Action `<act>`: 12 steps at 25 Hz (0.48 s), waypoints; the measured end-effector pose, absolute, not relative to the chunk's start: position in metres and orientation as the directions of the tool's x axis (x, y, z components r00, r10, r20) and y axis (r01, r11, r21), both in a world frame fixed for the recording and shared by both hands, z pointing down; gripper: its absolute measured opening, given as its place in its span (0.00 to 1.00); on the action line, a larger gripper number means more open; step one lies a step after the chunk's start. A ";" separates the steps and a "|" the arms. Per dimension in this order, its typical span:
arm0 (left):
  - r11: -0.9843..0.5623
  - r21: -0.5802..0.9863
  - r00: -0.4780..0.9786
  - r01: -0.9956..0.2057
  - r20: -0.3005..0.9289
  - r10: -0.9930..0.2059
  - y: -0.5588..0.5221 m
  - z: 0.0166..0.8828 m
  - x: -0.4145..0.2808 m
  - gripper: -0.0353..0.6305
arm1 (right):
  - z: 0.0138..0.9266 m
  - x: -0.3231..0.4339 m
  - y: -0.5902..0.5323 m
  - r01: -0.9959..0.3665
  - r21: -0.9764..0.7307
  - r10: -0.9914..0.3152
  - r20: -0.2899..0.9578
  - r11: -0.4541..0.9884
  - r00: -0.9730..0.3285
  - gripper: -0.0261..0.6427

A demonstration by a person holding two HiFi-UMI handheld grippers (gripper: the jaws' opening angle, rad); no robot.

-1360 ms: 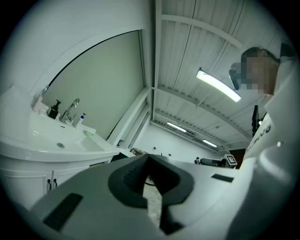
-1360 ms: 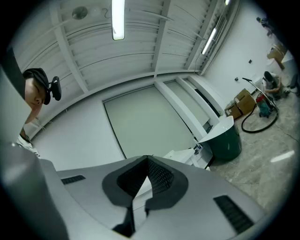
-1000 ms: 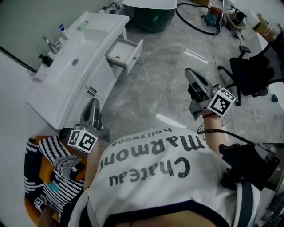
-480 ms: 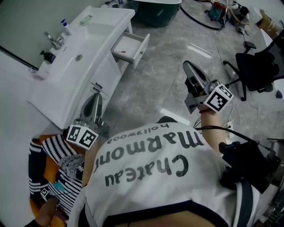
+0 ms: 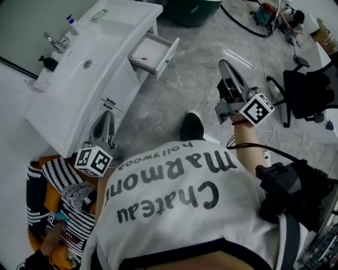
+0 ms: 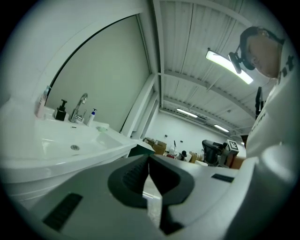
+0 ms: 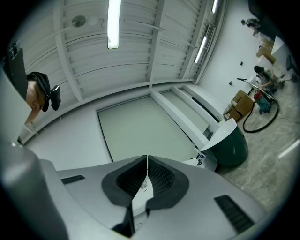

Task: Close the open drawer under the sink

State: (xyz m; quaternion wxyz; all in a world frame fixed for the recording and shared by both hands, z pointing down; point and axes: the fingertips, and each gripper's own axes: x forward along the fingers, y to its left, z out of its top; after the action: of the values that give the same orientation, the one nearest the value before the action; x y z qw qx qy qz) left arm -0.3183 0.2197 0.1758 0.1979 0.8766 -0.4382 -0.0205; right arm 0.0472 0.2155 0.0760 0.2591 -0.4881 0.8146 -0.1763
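A white drawer [image 5: 156, 54] stands pulled out from the white vanity under the sink [image 5: 90, 63], with a small red thing inside. My left gripper [image 5: 107, 120] is shut and empty, close beside the vanity's front, well short of the drawer. My right gripper [image 5: 226, 68] is also shut and empty, held over the grey floor to the right of the drawer. In the left gripper view the sink basin [image 6: 70, 145] and tap [image 6: 79, 108] lie to the left of the closed left gripper [image 6: 149, 161]. The right gripper view has the right gripper [image 7: 147, 165] tilted up at the wall and ceiling.
A dark green tub [image 5: 193, 10] stands beyond the vanity. Cables [image 5: 253, 26] and a black office chair [image 5: 306, 95] lie at the right. My shoe [image 5: 191, 126] is on the marbled floor. A striped bag [image 5: 63, 195] sits at lower left.
I have stepped closer to the vanity: the sink and drawer have shifted in the head view, my shoe has come into sight, and both grippers have advanced a little, still shut.
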 end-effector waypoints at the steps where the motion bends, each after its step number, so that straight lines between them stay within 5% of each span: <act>1: -0.524 0.369 0.602 -0.768 0.133 -0.788 0.212 0.175 -0.314 0.07 | 0.077 0.053 0.204 -0.694 -0.541 -0.879 -0.249 0.475 -0.407 0.06; 12: -0.401 0.418 0.442 -0.815 0.001 -0.897 0.079 0.128 -0.196 0.06 | 0.053 0.138 0.026 -0.616 -0.416 -0.716 -0.139 0.669 -0.685 0.06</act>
State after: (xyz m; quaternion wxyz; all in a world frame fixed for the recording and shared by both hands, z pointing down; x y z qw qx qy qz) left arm -0.1956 0.0795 0.1282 0.1820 0.8294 -0.5161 -0.1126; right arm 0.1377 0.0262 0.0532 0.1466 -0.3691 0.9018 -0.1705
